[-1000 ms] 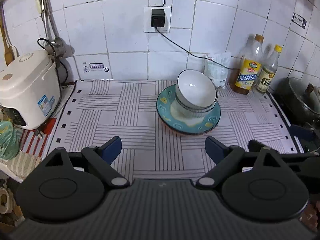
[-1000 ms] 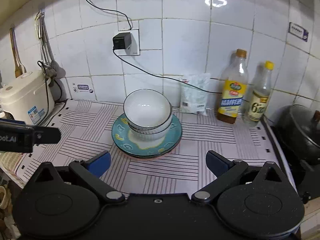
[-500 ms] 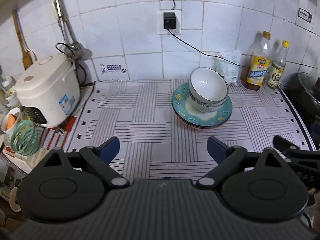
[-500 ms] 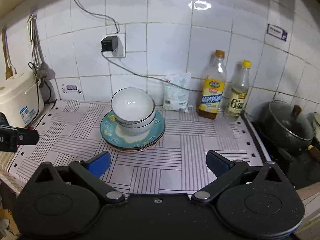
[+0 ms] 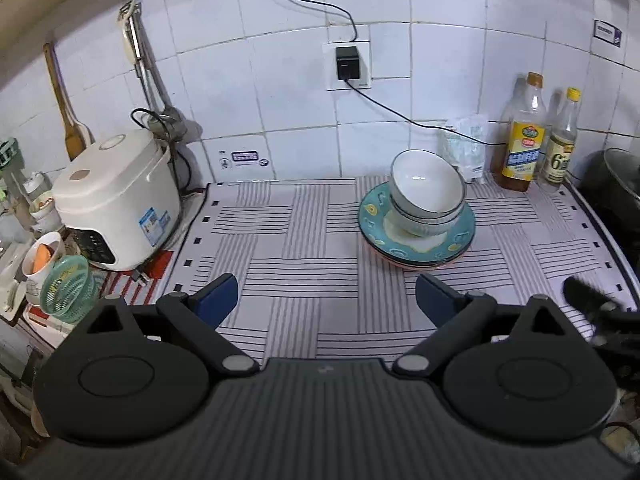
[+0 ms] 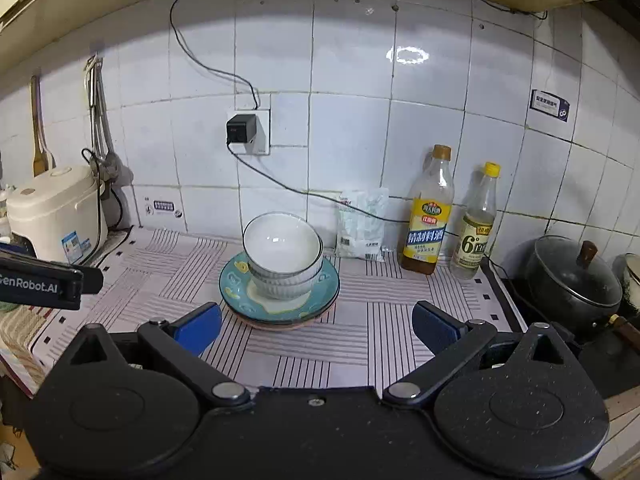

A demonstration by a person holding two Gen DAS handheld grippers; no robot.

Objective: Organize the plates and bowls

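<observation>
Standing wide with nothing between their jaws, left tool [image 5: 327,296] and right tool [image 6: 316,326] face stacked bowls [image 6: 282,256].

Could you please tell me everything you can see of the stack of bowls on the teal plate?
The stack of bowls holds at least two white, glossy bowls with thin dark rims and ribbed outer walls, nested and leaning slightly. The top one looks empty. The stack rests at the centre of the teal plate, which lies on further plates on the striped mat. Nothing else touches it.
</observation>
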